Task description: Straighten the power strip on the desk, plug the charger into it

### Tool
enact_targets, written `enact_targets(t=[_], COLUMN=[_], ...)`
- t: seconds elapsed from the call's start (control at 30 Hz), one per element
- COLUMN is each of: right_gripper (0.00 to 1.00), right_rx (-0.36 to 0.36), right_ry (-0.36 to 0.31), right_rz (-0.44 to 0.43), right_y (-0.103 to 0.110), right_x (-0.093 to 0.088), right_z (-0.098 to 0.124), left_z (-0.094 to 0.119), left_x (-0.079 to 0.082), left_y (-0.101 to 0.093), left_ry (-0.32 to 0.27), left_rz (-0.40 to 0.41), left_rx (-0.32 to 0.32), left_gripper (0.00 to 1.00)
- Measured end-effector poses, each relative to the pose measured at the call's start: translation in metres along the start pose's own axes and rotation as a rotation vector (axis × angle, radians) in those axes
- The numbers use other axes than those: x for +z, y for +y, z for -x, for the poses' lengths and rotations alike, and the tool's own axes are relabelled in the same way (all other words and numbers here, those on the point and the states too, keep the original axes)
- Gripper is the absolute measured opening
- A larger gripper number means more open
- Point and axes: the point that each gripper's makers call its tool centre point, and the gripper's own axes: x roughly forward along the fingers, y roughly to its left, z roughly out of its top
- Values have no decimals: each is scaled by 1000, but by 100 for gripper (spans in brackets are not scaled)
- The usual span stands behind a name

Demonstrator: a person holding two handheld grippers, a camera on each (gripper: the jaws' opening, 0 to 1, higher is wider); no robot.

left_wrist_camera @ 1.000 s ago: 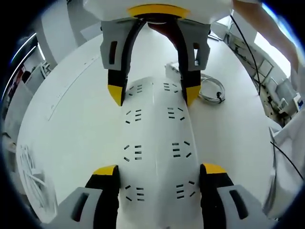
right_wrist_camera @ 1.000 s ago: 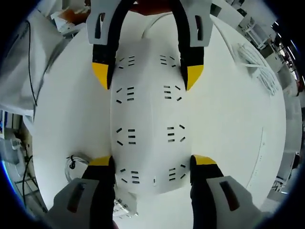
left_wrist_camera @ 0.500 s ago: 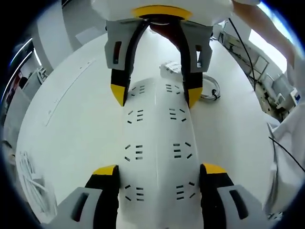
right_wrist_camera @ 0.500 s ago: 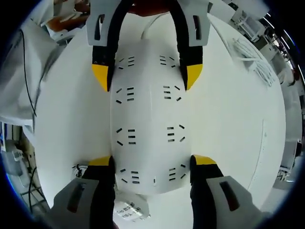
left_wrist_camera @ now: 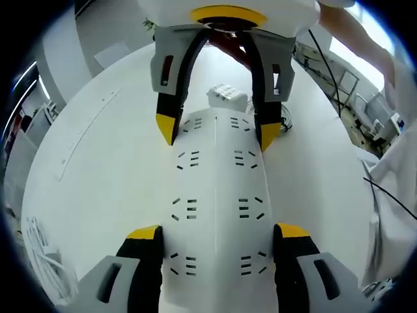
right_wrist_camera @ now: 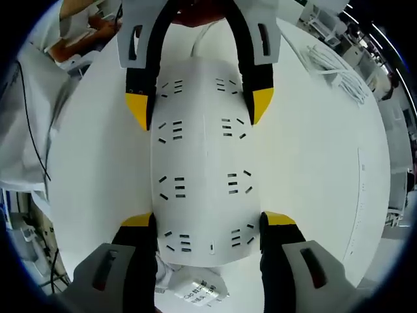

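Observation:
A long white power strip (left_wrist_camera: pixel 215 195) lies flat on the white desk (left_wrist_camera: pixel 104 169). My left gripper (left_wrist_camera: pixel 218 231) is shut on one end of it, jaws pressed to both long sides. At the other end my right gripper (left_wrist_camera: pixel 217 130) clamps it the same way. In the right gripper view the strip (right_wrist_camera: pixel 202 169) runs from my right gripper (right_wrist_camera: pixel 208 220) up to the left gripper (right_wrist_camera: pixel 199 107). The white charger (left_wrist_camera: pixel 225 94) sits on the desk just past the strip's right-gripper end, seen again as the charger (right_wrist_camera: pixel 195 293) with a label.
A coiled pale cable (left_wrist_camera: pixel 287 120) lies beside the charger, partly behind the right gripper. A bundle of white cables (right_wrist_camera: pixel 339 65) rests toward the desk edge. The strip's cord (right_wrist_camera: pixel 205 29) leads off behind the left gripper. A person's sleeve (left_wrist_camera: pixel 391 195) is alongside.
Both grippers have swung the power strip across the desk. The charger now lies more in line with the strip's end, and the coiled cable has slipped behind the right gripper.

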Motion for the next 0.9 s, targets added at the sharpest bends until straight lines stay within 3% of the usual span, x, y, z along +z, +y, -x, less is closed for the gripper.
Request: enact_targets(t=[0.3, 0.9], right_gripper=[63, 63], right_rx=[0, -16], right_ry=[32, 15], right_rz=[-20, -93], right_y=[7, 18], right_x=[1, 3], right_z=[0, 2], left_z=[0, 1], left_x=[-1, 0], left_y=[0, -4], left_ry=[-6, -12], left_rz=[-1, -59], left_rx=[-1, -32], left_gripper=[70, 70])
